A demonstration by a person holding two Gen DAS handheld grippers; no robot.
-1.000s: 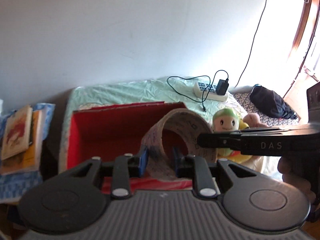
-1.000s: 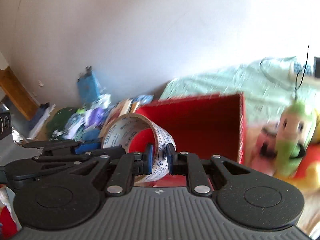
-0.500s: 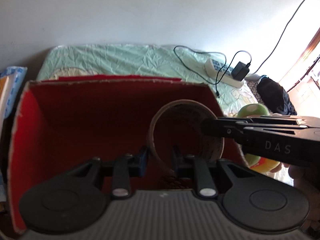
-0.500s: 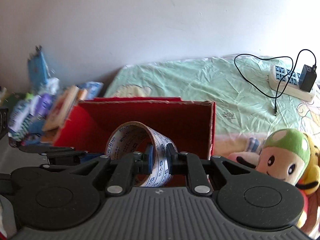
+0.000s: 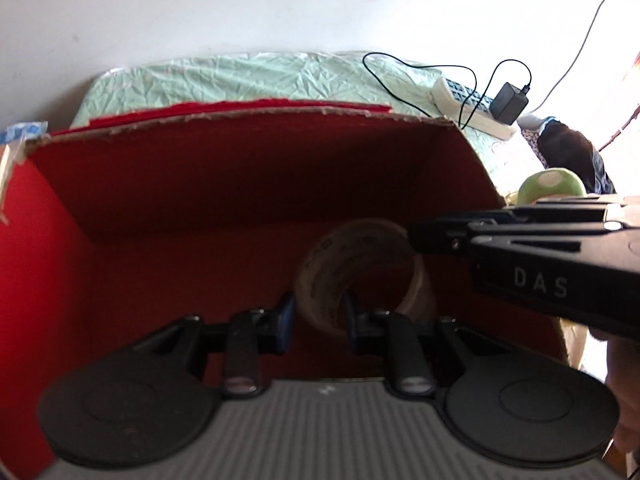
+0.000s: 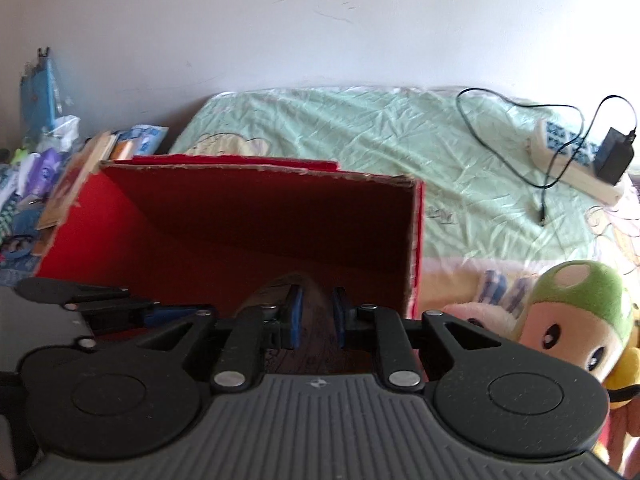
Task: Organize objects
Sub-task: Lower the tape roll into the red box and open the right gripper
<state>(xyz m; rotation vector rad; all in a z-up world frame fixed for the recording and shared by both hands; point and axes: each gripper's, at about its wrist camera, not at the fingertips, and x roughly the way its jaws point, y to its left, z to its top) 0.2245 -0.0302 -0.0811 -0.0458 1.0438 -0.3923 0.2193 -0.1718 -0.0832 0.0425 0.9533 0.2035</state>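
Inside the red cardboard box (image 5: 168, 216), left gripper (image 5: 318, 316) pinched on the wall of the tape roll (image 5: 360, 276), roll held low in the box, right gripper (image 6: 316, 320) jaws opening with the roll's wall between them, green plush toy (image 6: 576, 316) lying right on the bedsheet (image 6: 360, 128).

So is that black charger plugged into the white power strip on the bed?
Yes, the black charger sits plugged into the white power strip lying on the green bedsheet.

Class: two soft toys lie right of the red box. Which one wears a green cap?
The mushroom-capped toy with the pale face; the other toy below it is yellow.
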